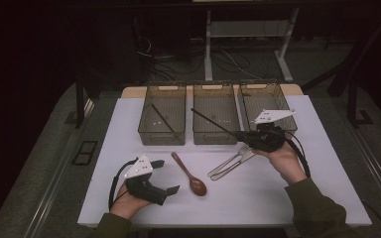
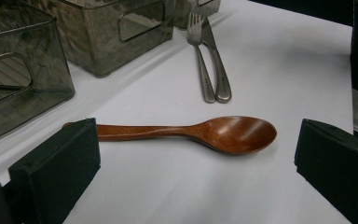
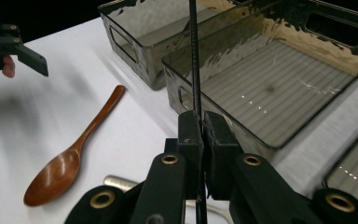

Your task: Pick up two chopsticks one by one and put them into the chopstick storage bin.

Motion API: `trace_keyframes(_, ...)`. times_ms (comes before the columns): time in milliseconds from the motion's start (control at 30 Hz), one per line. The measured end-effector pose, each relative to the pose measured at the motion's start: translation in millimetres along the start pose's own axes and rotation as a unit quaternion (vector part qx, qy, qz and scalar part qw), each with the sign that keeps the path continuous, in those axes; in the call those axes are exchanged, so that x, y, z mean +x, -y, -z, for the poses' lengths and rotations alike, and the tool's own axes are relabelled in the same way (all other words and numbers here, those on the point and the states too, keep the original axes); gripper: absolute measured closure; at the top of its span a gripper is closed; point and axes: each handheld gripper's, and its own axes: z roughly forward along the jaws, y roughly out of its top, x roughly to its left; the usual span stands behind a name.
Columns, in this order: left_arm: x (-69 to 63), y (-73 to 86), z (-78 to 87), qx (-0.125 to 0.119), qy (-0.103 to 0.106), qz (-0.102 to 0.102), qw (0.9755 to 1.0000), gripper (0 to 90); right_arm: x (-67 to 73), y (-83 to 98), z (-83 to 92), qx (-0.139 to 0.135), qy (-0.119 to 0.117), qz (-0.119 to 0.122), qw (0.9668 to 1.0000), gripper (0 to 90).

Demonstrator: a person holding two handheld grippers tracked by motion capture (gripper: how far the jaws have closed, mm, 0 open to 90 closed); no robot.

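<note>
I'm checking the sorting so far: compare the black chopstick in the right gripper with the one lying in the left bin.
The held chopstick is clamped between the shut jaws of the right gripper; the binned chopstick is touched by nothing. The held chopstick hangs in the air, reaching over the middle bin, while the binned chopstick rests on the floor of the left bin. They also slant at different angles. Both are thin, black and straight.

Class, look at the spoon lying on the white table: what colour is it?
The spoon is a glossy reddish-brown, like wood; the left gripper view shows it best.
</note>
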Motion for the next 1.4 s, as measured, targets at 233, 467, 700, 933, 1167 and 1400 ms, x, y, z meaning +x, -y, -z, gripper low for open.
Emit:
trace_keyframes(233, -1.0, 0.0, -1.0, -0.001, 0.001, 0.001, 1.0000, 0.0, 5.4, -16.1, -20.5, 0.004, -0.004, 0.000, 1.0000, 85.0)
trace_keyframes(467, -0.8, -0.2, -0.2, -0.003, 0.001, 0.001, 1.0000, 0.0, 11.1, -37.9, -40.3, 0.010, -0.005, 0.008, 0.9999, 85.1)
trace_keyframes(700, -1.3, -0.5, -0.7, -0.002, 0.004, 0.000, 1.0000, 0.0, 14.8, -60.1, -63.6, 0.022, 0.003, 0.006, 0.9997, 85.0)
trace_keyframes(933, -1.3, -1.0, -1.1, -0.004, 0.006, 0.001, 1.0000, 0.0, 15.2, -78.0, -87.1, 0.037, 0.013, 0.003, 0.9992, 85.0)
trace_keyframes(1167, -0.4, -1.0, -0.9, -0.005, 0.005, -0.001, 1.0000, 0.0, 16.5, -91.2, -114.2, 0.056, 0.021, -0.003, 0.9982, 85.0)
trace_keyframes(1400, -0.8, -1.0, -1.3, -0.003, 0.005, -0.003, 1.0000, 0.0, 22.8, -107.5, -139.4, 0.070, 0.035, -0.001, 0.9969, 85.0)
